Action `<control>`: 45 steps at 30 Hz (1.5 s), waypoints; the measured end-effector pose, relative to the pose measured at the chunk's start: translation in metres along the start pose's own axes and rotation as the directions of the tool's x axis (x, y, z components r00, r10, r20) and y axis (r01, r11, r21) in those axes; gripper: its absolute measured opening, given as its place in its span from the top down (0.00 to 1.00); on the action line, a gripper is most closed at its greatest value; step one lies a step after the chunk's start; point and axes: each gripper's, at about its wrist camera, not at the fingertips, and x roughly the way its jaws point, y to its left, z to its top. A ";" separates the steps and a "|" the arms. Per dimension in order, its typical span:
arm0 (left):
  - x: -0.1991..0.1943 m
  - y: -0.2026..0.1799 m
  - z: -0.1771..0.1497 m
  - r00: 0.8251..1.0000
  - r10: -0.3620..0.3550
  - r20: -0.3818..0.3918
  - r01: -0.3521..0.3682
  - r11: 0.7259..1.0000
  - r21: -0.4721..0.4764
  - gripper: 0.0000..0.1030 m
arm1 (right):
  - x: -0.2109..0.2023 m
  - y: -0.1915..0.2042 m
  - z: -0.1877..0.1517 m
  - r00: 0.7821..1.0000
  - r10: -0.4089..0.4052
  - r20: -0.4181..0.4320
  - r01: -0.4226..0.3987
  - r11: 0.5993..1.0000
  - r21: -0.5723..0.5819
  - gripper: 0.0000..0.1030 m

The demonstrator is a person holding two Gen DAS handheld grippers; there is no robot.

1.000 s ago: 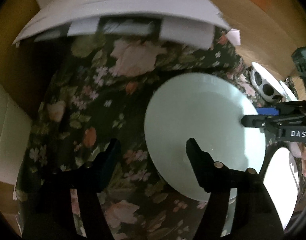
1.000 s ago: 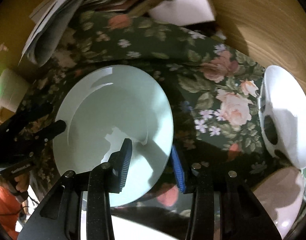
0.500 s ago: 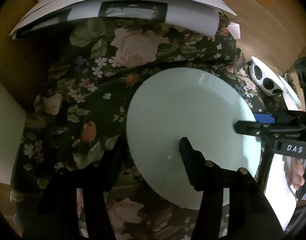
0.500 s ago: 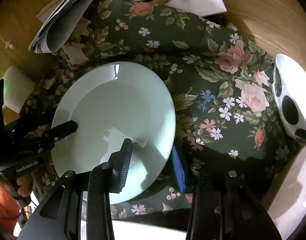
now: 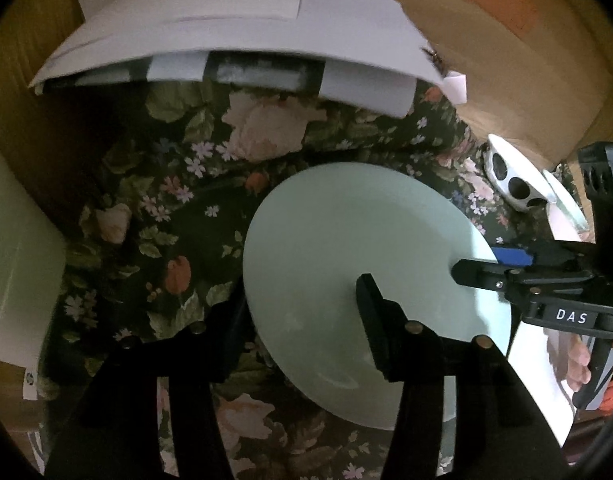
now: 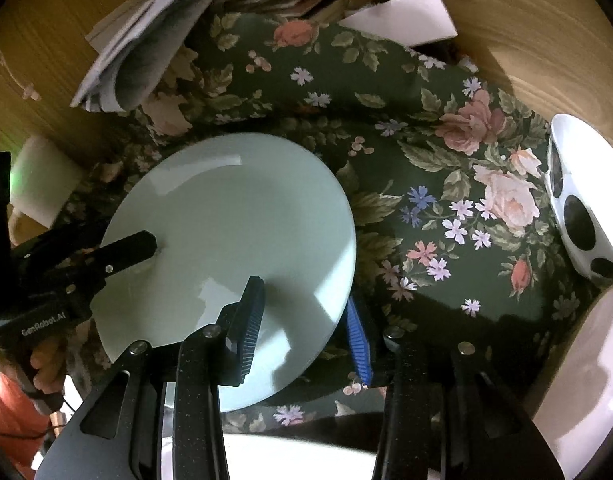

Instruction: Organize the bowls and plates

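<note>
A pale green plate (image 5: 358, 264) is held level above the floral cloth (image 5: 178, 208); it also shows in the right wrist view (image 6: 234, 224). My left gripper (image 5: 302, 312) straddles its left rim, one finger over the plate and one below. My right gripper (image 6: 302, 320) straddles the opposite rim the same way, with a blue pad (image 6: 358, 344) beneath. Both sets of jaws stand fairly wide, so I cannot tell whether they squeeze the rim. A white bowl with black spots (image 6: 582, 208) stands at the right, also seen in the left wrist view (image 5: 518, 184).
Stacked white papers (image 5: 234, 36) lie at the back of the cloth on the wooden table (image 6: 526, 40). A white plate (image 6: 290, 456) sits below near my right gripper. A pale pink dish (image 6: 586, 376) is at the lower right. A white box (image 5: 14, 264) stands at left.
The green plate has shifted slightly with both grippers still on its rims. The views have panned a little over the cloth. The jaws hold the same width.
</note>
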 end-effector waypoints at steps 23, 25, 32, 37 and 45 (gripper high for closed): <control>-0.061 -0.032 -0.023 0.994 -0.027 0.106 0.021 0.998 0.059 0.52 | -0.074 0.009 -0.036 0.990 -0.032 0.137 0.035 0.999 -0.016 0.65; -0.068 -0.035 -0.026 0.993 -0.030 0.114 0.023 0.998 0.058 0.52 | -0.080 0.012 -0.040 0.989 -0.036 0.147 0.039 0.999 -0.017 0.65; -0.091 -0.045 -0.039 0.989 -0.043 0.141 0.033 0.997 0.070 0.52 | -0.100 0.020 -0.057 0.983 -0.040 0.178 0.043 0.999 -0.015 0.65; -0.104 -0.055 -0.049 0.987 -0.049 0.152 0.037 0.996 0.083 0.52 | -0.116 0.025 -0.072 0.979 -0.053 0.199 0.058 0.998 -0.017 0.65; -0.115 -0.070 -0.067 0.986 -0.065 0.150 0.051 0.994 0.101 0.52 | -0.134 0.025 -0.097 0.975 -0.062 0.215 0.064 0.998 -0.001 0.65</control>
